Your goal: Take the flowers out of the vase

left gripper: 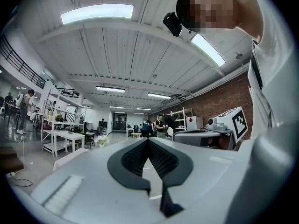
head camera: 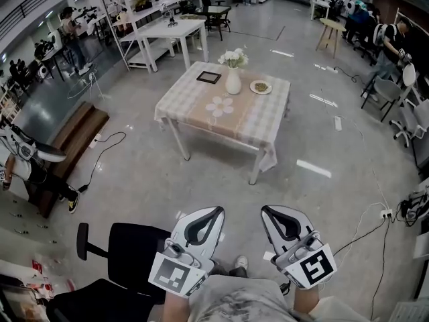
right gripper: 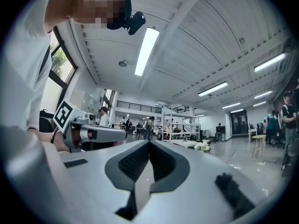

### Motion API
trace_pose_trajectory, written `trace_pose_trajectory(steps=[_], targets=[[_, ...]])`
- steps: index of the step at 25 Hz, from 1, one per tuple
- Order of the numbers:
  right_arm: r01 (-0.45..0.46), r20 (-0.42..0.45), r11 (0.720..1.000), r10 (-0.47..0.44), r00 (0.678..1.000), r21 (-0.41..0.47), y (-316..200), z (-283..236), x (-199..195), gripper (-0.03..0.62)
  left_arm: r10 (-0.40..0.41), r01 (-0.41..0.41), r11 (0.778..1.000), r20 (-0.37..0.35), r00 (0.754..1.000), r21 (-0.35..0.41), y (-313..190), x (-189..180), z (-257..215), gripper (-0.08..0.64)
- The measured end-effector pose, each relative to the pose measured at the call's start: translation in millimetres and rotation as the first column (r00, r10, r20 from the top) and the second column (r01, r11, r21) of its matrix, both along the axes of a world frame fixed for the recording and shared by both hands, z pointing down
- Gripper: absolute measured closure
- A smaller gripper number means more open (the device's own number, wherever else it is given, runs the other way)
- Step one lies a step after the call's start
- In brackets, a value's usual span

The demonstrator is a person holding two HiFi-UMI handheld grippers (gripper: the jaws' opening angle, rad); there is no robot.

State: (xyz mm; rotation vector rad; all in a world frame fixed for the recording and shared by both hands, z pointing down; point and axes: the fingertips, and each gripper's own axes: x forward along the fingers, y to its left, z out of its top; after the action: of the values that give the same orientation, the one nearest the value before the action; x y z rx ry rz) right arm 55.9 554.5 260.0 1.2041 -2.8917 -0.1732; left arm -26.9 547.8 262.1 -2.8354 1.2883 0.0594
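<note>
A white vase (head camera: 232, 81) holding white flowers (head camera: 233, 58) stands on a table with a checked cloth (head camera: 201, 116), far ahead of me across the floor. Both grippers are held level near my body at the bottom of the head view, well short of the table. The left gripper (head camera: 218, 210) has its jaws together with nothing in them, and so does the right gripper (head camera: 266, 210). In the left gripper view the flowers (left gripper: 102, 140) are small and distant beyond the shut left gripper (left gripper: 148, 141). Past the shut right gripper (right gripper: 149, 143), the flowers (right gripper: 202, 146) show small in the right gripper view.
A dark tablet (head camera: 208, 77) and a plate (head camera: 261, 86) lie on the table beside the vase. A black office chair (head camera: 127, 257) stands close at my left. Wooden steps (head camera: 75, 134), floor cables (head camera: 375, 220), white tables (head camera: 167, 33) and seated people (head camera: 392, 42) ring the room.
</note>
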Motion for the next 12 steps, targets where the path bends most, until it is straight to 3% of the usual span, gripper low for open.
trace_pose_trajectory(steps=[3, 12], targets=[[0.012, 0.0, 1.0, -0.012, 1.0, 0.0, -7, 0, 5, 0.577, -0.017, 0.017, 0.999, 0.008, 1.0, -0.03, -3, 4, 4, 0.552], [0.008, -0.012, 1.0, -0.009, 1.0, -0.013, -49, 12, 3, 0.577, -0.018, 0.018, 1.0, 0.01, 1.0, -0.012, -47, -1, 13, 0.552]])
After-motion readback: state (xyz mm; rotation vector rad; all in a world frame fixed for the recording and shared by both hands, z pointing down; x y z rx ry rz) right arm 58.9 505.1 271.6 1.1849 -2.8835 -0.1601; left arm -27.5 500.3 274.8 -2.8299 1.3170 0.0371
